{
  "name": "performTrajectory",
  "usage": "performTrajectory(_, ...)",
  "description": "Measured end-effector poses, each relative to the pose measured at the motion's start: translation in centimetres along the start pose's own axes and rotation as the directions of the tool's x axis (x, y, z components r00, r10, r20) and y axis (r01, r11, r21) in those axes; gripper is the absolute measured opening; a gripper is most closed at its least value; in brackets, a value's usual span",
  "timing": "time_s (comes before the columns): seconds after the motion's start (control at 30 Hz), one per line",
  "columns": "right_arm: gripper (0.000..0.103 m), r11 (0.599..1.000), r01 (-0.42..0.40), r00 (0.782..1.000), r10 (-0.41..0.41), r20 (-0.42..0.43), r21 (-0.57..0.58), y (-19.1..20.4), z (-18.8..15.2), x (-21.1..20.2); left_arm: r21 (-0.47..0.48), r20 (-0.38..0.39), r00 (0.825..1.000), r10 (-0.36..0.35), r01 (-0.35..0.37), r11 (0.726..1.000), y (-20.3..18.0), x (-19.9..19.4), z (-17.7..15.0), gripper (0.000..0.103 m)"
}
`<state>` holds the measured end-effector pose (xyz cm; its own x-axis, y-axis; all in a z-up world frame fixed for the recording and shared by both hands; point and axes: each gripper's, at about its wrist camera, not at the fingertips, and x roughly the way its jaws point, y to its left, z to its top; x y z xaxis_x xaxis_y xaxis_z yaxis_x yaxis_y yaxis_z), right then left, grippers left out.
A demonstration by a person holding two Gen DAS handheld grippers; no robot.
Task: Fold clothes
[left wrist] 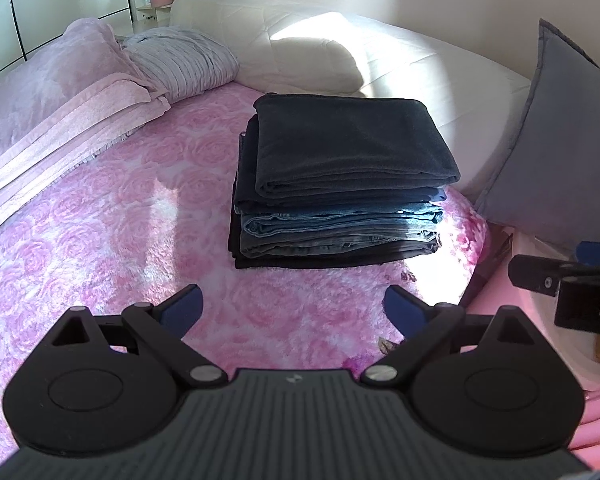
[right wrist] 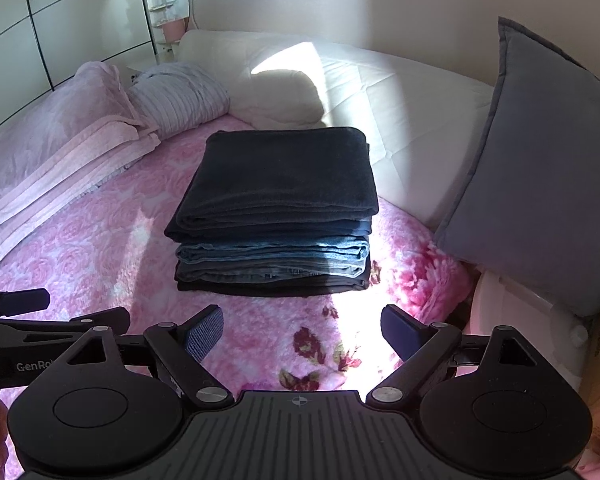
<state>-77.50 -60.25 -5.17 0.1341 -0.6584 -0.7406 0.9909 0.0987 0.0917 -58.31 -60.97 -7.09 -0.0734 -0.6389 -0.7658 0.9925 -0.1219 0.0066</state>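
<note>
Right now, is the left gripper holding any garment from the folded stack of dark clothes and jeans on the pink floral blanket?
No: the left gripper is open and empty, short of the folded stack.

Both grippers [left wrist: 293, 308] [right wrist: 302, 330] are black, with blue-padded jaws and silver screws.

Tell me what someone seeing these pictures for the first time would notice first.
Probably the stack of folded clothes, dark garments over blue denim, sitting mid-bed on the pink rose-patterned blanket with sunlight striking its near corner. Next, a grey pillow propped upright at the right. Both the left gripper and right gripper are open and empty in front of the stack.
</note>
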Motion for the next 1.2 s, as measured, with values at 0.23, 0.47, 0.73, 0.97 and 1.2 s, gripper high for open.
performTrajectory(0.23,0.089,1.0,0.001,1.0,-0.001,0.002,0.001,-0.09,0.3,0.18,-0.006,0.004,1.0,-0.009,0.009,1.0,0.0,0.27,0.19,0.096)
performTrajectory(0.47,0.089,1.0,0.001,1.0,-0.001,0.003,0.001,-0.12,0.5,0.4,0.001,0.004,1.0,-0.01,0.01,1.0,-0.12,0.59,0.28,0.096)
performTrajectory(0.73,0.089,1.0,-0.001,1.0,0.001,0.009,0.0,-0.23,0.67,0.53,0.003,0.01,1.0,-0.01,0.01,1.0,-0.14,0.79,0.43,0.096)
performTrajectory(0.97,0.089,1.0,-0.007,1.0,0.007,0.01,0.002,-0.38,0.77,0.68,0.003,0.013,1.0,-0.004,0.004,1.0,-0.11,0.93,0.51,0.096)
performTrajectory(1.2,0.088,1.0,-0.009,1.0,0.009,-0.004,0.005,-0.28,0.63,0.91,-0.01,0.017,1.0,-0.006,0.006,1.0,0.1,0.98,0.42,0.096)
